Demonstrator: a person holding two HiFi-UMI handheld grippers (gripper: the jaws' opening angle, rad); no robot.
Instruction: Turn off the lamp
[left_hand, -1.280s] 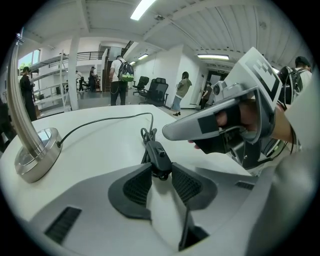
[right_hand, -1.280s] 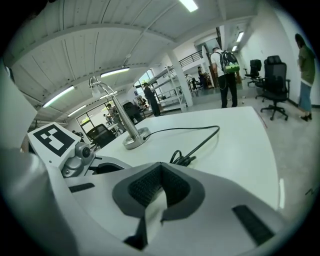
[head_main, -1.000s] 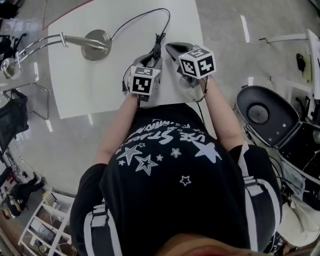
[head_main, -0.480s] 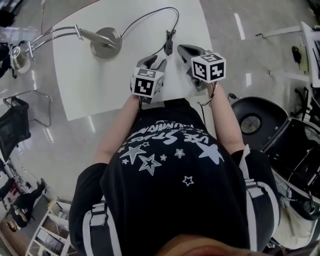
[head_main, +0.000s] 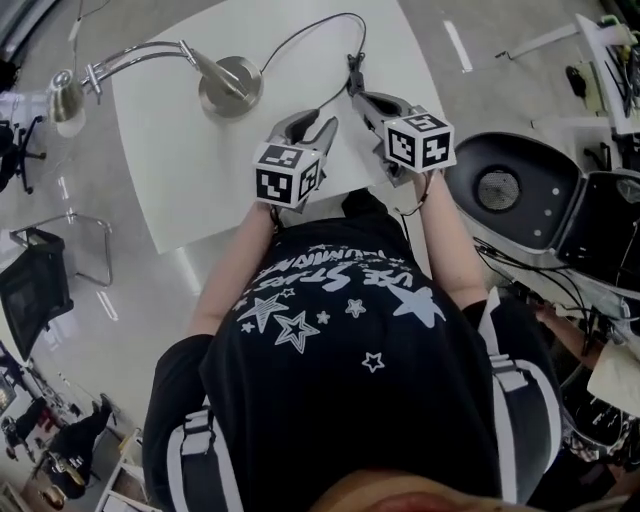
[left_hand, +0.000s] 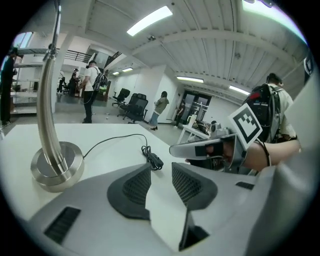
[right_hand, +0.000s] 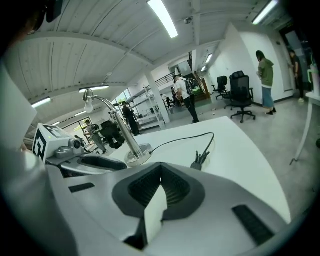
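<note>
Left gripper (left_hand: 160, 167) agape, empty; right gripper (right_hand: 161, 167) closed; cord switch (head_main: 354, 70) just ahead, lamp base (head_main: 228, 88) leftward.

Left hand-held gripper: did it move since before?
Yes. The left hand-held gripper has drawn back from the cord switch, which lay right at its tips before; now bare tabletop shows between them.

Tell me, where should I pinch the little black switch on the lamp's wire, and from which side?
Probably pinch the black switch across its two long sides, coming down from above on the person's side. It lies flat on the table, and the cord enters its far end, so the sides look free.
</note>
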